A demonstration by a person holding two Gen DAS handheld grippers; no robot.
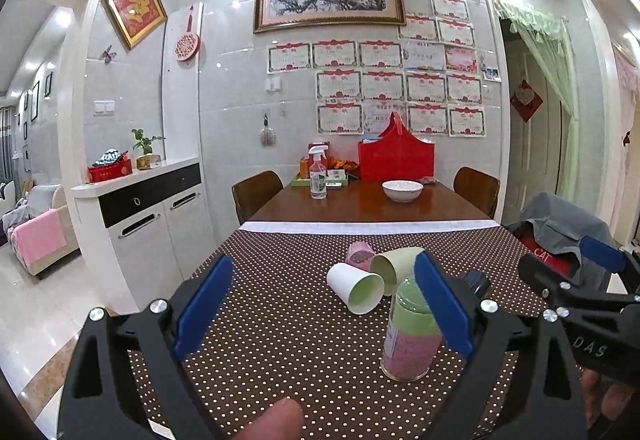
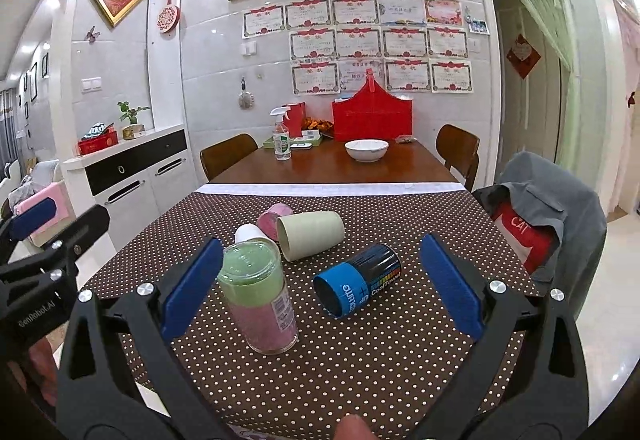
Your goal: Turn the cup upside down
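Note:
A clear cup with green and pink bands (image 2: 260,300) stands upside down on the dotted tablecloth (image 2: 360,360); it also shows in the left wrist view (image 1: 410,336). A blue and black cup (image 2: 356,280) lies on its side. A white cup (image 1: 356,288), a beige cup (image 2: 310,234) and a pink cup (image 2: 274,222) lie on their sides behind. My left gripper (image 1: 324,304) is open, its right finger beside the clear cup. My right gripper (image 2: 320,288) is open and empty, with the clear cup and the blue cup between its fingers.
A white bowl (image 2: 366,150), a spray bottle (image 2: 282,140) and a red bag (image 2: 372,118) stand on the bare wood at the table's far end. Chairs (image 2: 458,148) flank it. A chair with a grey jacket (image 2: 548,216) stands right. A white cabinet (image 2: 132,172) stands left.

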